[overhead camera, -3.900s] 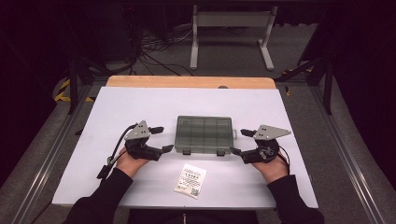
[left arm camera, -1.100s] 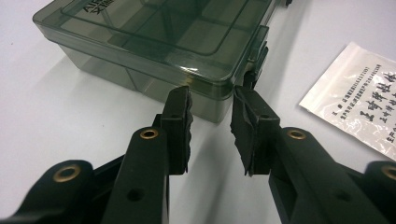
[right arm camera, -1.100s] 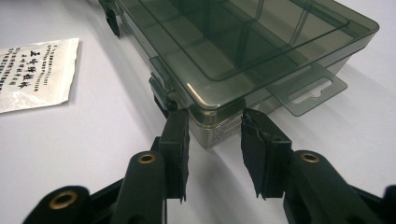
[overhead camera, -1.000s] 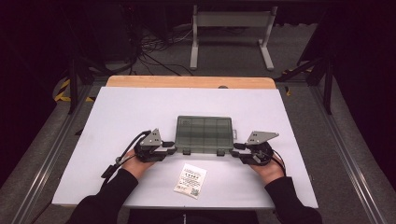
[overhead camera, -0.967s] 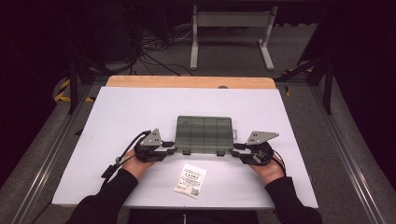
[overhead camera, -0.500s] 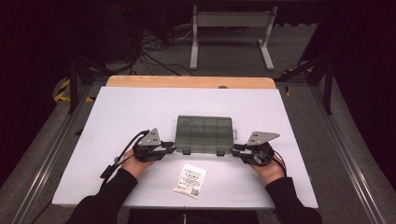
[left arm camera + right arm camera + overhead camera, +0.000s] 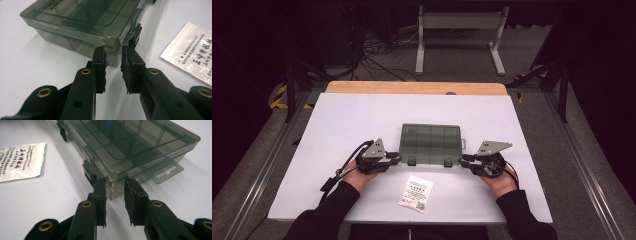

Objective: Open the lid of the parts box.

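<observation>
Fingers of both grippers have just been closing, each pair on a near corner of the smoky compartment box (image 7: 430, 144). Compared with a few seconds back, when the hands sat farther out to either side with wider gaps, both have come in against the box's near edge. In the left gripper view the left gripper (image 7: 113, 53) has the box's rounded near corner between its tips, and the pads look to be touching or all but touching the plastic. In the right gripper view the right gripper (image 7: 115, 185) brackets the other near corner the same way, just beside the latch. I read this as a two-handed pinch being set, probably to steady, lift or shift the box; the lid is down and both latches look fastened.

Nearest the person, a small printed packet (image 7: 416, 193) lies flat by the tabletop's (image 7: 337, 120) near edge, apart from the box. Beyond it, the box sits about midway across the tabletop, closer to the near edge than the far one. Its long axis runs left to right, parallel to that near edge, latches facing the person and hang tab pointing right.
</observation>
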The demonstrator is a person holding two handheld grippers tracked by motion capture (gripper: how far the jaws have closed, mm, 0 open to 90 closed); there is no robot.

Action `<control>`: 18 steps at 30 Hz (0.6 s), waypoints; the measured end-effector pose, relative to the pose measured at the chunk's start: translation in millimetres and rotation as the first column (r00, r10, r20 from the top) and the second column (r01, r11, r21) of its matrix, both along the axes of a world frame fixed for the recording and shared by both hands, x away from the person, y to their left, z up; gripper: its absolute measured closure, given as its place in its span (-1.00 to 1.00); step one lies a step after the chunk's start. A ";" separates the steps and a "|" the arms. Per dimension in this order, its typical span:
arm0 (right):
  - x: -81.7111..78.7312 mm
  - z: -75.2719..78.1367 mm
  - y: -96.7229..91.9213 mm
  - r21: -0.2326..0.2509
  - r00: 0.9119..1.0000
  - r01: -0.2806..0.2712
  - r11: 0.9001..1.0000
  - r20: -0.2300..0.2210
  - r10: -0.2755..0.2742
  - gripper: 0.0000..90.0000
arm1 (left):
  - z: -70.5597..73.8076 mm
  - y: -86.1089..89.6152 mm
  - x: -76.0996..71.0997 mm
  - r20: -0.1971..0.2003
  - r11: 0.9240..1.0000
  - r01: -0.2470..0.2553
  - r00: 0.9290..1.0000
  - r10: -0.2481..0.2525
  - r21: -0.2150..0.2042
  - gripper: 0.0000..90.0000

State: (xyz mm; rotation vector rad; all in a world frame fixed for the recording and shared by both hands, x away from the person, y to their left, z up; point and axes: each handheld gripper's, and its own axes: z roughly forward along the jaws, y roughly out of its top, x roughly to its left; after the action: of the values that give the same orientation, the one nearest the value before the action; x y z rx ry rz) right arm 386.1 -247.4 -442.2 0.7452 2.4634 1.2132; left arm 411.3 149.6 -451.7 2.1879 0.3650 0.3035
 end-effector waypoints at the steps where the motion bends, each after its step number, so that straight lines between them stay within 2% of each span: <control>1: -0.4 1.3 -0.5 0.005 1.000 0.002 1.000 0.004 -0.002 0.60 | 1.1 0.6 -0.1 0.004 1.000 0.001 1.000 -0.001 -0.010 0.68; 13: -1.3 10.5 -1.6 0.069 0.999 0.007 0.998 0.033 -0.010 0.70 | 8.3 6.9 1.0 0.008 0.993 -0.004 1.000 0.005 -0.117 0.74; 18: 1.1 14.8 -1.8 0.102 0.999 0.015 0.995 0.049 -0.020 0.70 | 10.3 7.7 3.7 -0.003 0.982 -0.022 1.000 0.021 -0.188 0.74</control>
State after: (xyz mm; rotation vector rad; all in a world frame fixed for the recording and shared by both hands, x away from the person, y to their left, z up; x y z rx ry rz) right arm 387.2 -249.2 -427.4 0.7523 2.3654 1.3422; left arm 415.0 157.3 -441.4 1.9996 0.4021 0.2683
